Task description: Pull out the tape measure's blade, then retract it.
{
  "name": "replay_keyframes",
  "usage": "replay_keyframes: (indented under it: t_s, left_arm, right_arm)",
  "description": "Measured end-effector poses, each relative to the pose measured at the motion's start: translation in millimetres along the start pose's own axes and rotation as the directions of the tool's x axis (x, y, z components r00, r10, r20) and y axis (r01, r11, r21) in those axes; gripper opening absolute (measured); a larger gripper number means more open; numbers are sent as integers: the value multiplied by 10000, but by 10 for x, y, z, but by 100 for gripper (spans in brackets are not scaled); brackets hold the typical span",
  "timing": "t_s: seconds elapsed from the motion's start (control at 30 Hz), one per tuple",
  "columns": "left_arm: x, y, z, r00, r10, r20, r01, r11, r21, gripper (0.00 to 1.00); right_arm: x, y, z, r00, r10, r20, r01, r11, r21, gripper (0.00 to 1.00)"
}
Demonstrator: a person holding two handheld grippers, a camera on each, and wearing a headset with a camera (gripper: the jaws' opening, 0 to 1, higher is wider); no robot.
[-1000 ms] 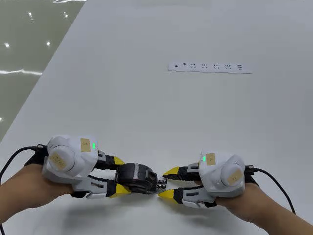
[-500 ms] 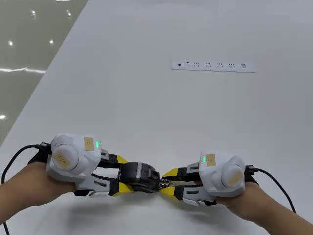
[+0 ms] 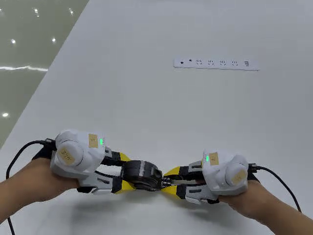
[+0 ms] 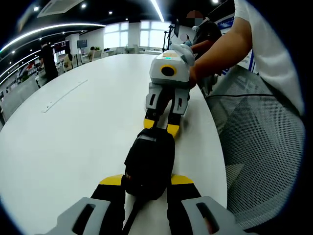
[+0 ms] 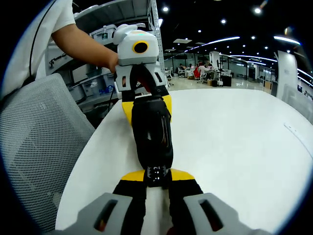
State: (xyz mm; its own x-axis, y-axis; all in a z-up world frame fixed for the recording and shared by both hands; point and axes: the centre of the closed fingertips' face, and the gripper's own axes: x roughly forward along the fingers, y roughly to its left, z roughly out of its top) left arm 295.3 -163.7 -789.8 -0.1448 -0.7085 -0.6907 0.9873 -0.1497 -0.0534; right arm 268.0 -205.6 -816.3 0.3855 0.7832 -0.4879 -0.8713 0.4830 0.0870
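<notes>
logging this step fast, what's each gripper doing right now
Left gripper: closed on the tape measure.
Right gripper: closed on the blade tip, with the blade not pulled out yet.

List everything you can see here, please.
table: one, white, under everything
power strip: one, white, far side of the table
tape measure: one, black, near edge, body in the left tongs
blade tip: one, dark, in the right tongs
mesh chair: one, grey, beside the table
cables: two, black, trailing off the near edge
left tongs: one, yellow-tipped, shut on the tape measure
right tongs: one, yellow-tipped, shut on the blade tip
hands: two, holding the tongs
</notes>
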Motion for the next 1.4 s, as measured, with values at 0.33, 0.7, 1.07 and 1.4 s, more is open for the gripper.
replay_keyframes:
  t_s: [0.33, 0.7, 1.07, 1.4]
  left_arm:
    - [2, -1, 0, 10000, 24, -44, -23, 10000, 11, 29]
    - [-4, 1, -15, 9999, 51, -101, -47, 9992, 394, 28]
    - [-8, 3, -22, 9998, -8, -218, 20, 9985, 555, 27]
    - [-11, -1, -26, 9997, 43, -245, -31, 9989, 474, 27]
  right_arm:
    - [0, 13, -4, 9999, 137, 88, -135, 9996, -259, 14]
    - [-5, 9, -3, 10000, -28, 12, 29, 9994, -358, 12]
    - [-54, 28, -17, 9999, 6, -156, -12, 9993, -367, 11]
    - [-228, 11, -78, 9994, -62, -327, 49, 9993, -374, 11]
